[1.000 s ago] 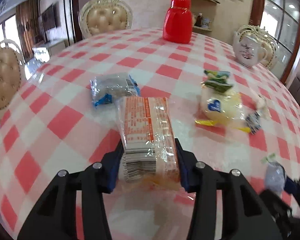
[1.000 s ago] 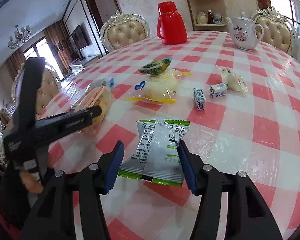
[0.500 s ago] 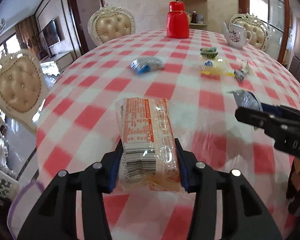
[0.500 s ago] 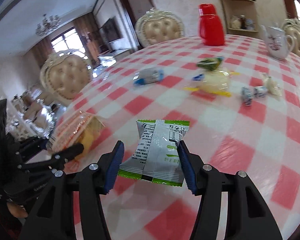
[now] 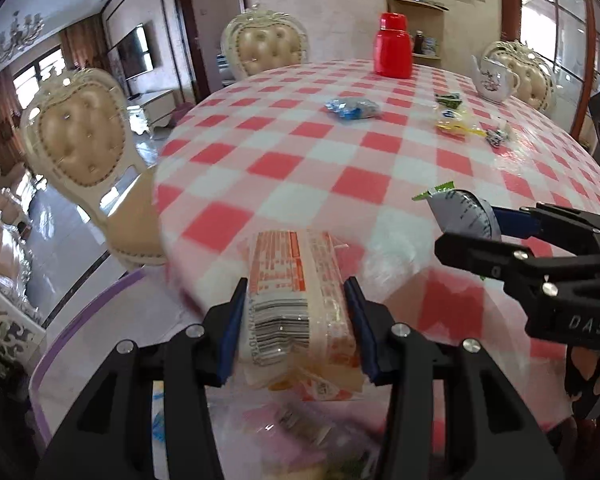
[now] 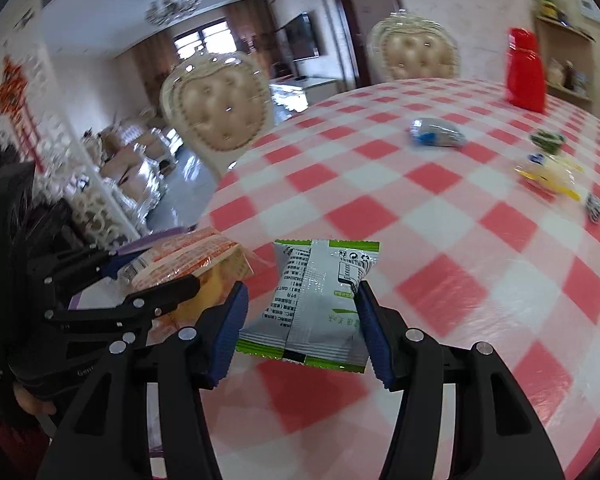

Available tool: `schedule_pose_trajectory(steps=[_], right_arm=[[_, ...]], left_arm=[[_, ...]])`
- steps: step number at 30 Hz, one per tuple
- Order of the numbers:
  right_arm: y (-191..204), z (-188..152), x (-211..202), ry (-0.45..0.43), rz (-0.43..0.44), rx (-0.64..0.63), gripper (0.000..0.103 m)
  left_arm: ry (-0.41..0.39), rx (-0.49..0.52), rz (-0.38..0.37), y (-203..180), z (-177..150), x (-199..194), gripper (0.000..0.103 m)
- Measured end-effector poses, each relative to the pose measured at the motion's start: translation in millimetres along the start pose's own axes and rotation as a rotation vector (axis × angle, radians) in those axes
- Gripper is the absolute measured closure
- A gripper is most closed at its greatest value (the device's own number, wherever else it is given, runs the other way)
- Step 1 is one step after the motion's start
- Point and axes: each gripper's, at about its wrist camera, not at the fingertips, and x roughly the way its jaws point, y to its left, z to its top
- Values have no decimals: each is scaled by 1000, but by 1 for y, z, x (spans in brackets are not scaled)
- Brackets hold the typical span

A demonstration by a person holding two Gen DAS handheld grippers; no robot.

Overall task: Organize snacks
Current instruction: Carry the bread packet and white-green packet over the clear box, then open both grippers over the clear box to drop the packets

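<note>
My left gripper point(image 5: 296, 316) is shut on an orange-and-clear cake packet point(image 5: 296, 300), held above a purple-rimmed clear bin point(image 5: 112, 320) beside the table's near edge. The packet also shows in the right wrist view point(image 6: 188, 260). My right gripper point(image 6: 302, 320) is shut on a silver-and-green snack packet point(image 6: 316, 300), held over the near edge of the table; it shows in the left wrist view point(image 5: 460, 216) too. A blue packet point(image 5: 354, 108), a yellow-and-white packet point(image 5: 454, 120) and small sweets point(image 5: 496, 138) lie on the far part of the table.
The round table has a red-and-white checked cloth point(image 5: 340, 184). A red flask point(image 5: 393, 46) and a white teapot point(image 5: 494, 80) stand at the far side. Padded chairs point(image 5: 80, 132) ring the table. The bin holds blurred wrapped snacks point(image 5: 300, 432).
Both grippers have pulled back from the middle of the table toward its near left edge, each still holding its packet. The left one now hangs over the purple-rimmed bin.
</note>
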Motion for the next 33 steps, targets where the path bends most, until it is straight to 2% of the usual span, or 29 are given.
schedule_pose_trajectory(steps=[4,12,15,23,31,33], right_arm=[[25,-4,5,16,17,-48,49],[41,-6,14,47,16,-71,49],[51,-9,18,69,38,-89,49],[108,-26,29,124,121,-214,49],[148,-50,43,198,187,-314,48],[155,-56,44,224,218,-330,47]], left_arm=[[19,-12,6,18,-15,-6,57],[18,52,34,13,-25,-7,60],[32,56,51,20,-32,-14,61],[116,2,151,74,-53,-27,61],[158,17,211,87,-56,-29,60],[173,14,210,91,-56,-29,56]])
